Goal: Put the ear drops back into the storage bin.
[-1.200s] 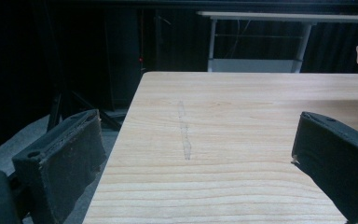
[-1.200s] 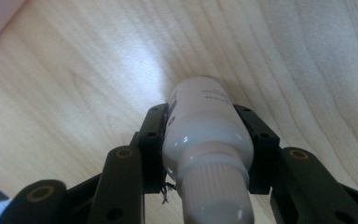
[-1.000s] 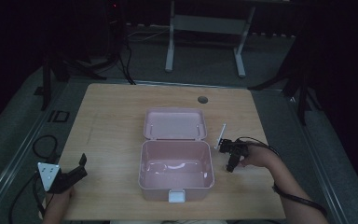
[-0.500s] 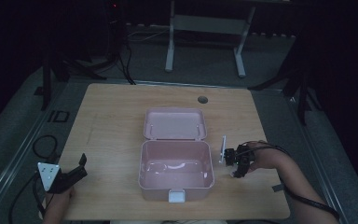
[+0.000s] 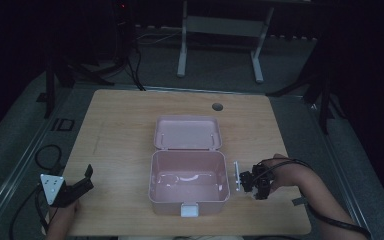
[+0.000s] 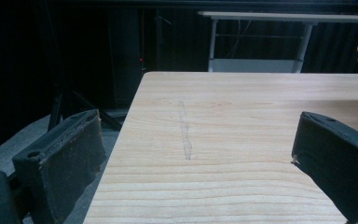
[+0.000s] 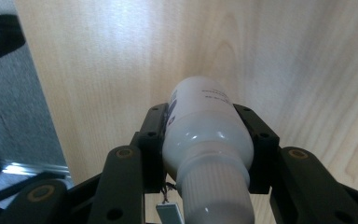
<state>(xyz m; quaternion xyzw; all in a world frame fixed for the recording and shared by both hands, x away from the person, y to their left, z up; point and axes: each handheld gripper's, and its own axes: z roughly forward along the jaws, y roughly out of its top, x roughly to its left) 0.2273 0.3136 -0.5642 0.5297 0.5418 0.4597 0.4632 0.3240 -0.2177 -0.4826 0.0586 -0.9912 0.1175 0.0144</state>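
Observation:
A white plastic bottle (image 7: 204, 140) with a ribbed cap sits between the black jaws of my right gripper (image 7: 209, 122), which is shut on its body. The bottle points at the wooden table (image 7: 121, 56) below it. In the high view that right gripper (image 5: 256, 185) hangs just right of an open pink box (image 5: 152, 176), whose lid (image 5: 188, 133) lies folded back behind it. The box's inside looks bare. My left gripper (image 5: 86, 179) rests at the table's near left corner, open, with nothing between its jaws (image 6: 200, 135).
The table (image 5: 125, 130) has a round cable hole (image 5: 217, 106) near its far edge. The pink box has a small white latch (image 5: 189, 210) on its near wall. Dark floor, cables and a metal stand (image 5: 220, 30) lie beyond the table.
My right gripper has carried the bottle toward the table's near edge and slightly right, away from the box's right rim. The left gripper has stayed put.

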